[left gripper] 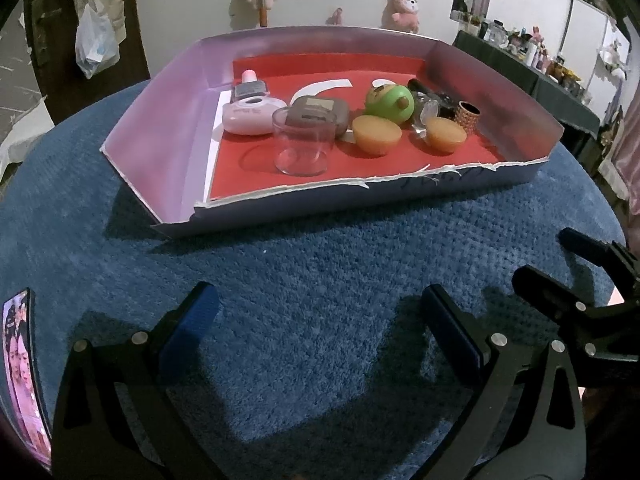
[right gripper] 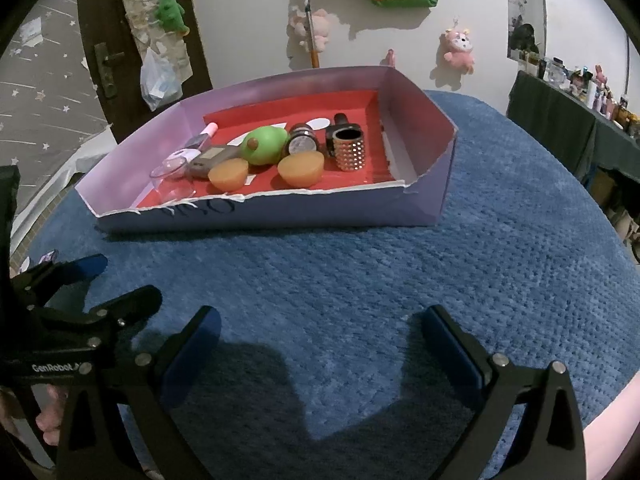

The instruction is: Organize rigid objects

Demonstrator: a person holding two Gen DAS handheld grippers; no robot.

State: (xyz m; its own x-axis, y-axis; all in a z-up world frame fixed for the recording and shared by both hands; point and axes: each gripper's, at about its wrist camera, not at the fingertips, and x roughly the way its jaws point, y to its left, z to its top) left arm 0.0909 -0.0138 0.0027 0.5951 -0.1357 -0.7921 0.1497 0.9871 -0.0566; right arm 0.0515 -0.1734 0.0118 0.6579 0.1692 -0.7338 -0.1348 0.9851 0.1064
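A shallow lilac box with a red floor stands on the blue cloth. Inside lie a clear cup, a pink case, a grey-brown case, a green ball toy, two orange half-domes, a small glass jar and a studded metal cylinder. My left gripper is open and empty in front of the box. My right gripper is open and empty, also in front of the box.
The blue textured cloth covers the round table. A phone lies at the left edge. The right gripper shows at the far right of the left wrist view. A door, plush toys and a cluttered shelf stand behind.
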